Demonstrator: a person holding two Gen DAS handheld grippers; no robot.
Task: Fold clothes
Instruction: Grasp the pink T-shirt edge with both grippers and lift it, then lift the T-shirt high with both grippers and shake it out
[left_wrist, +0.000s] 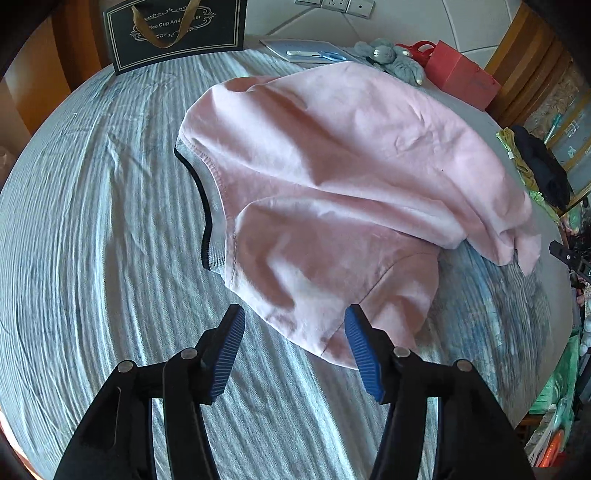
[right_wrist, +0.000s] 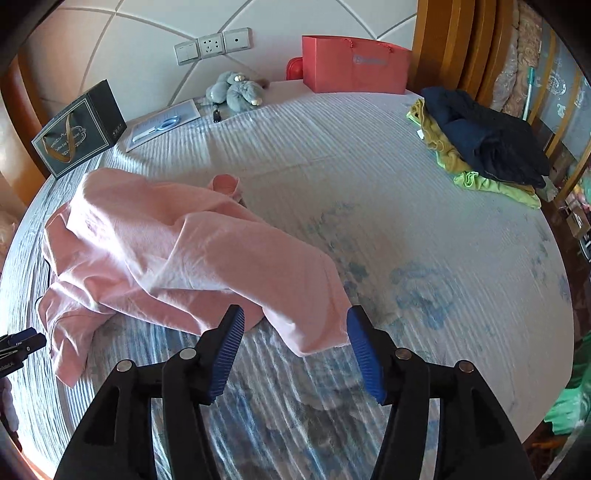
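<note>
The left gripper (left_wrist: 295, 350) stands about half open with nothing pinched; a rounded pink edge of the shirt (left_wrist: 332, 177) lies below and between its blue pads (left_wrist: 229, 354), untouched by them. The right gripper (right_wrist: 295, 350) is open wide and also empty, its tips just over the loose end of the same shirt (right_wrist: 177, 258), which trails toward it across the bedspread (right_wrist: 369, 206).

The shirt looks light, soft and limp: it should sag from whatever point is lifted, and a single layer could slip out of smooth pads, so a pinch through a hem or seam seems safest. Good places to hold are likely the stitched edge near the left gripper and the far corner near the right one, taken together so the cloth can be drawn flat before folding.

It is pale pink, with a grey band edged in black (left_wrist: 207, 206) along one opening, and it lies crumpled and partly doubled over on itself, with deep wrinkles. It sits on the left half of the striped bedspread, well apart from the pile of dark, mustard and green clothes (right_wrist: 487, 144) at the far right.
</note>
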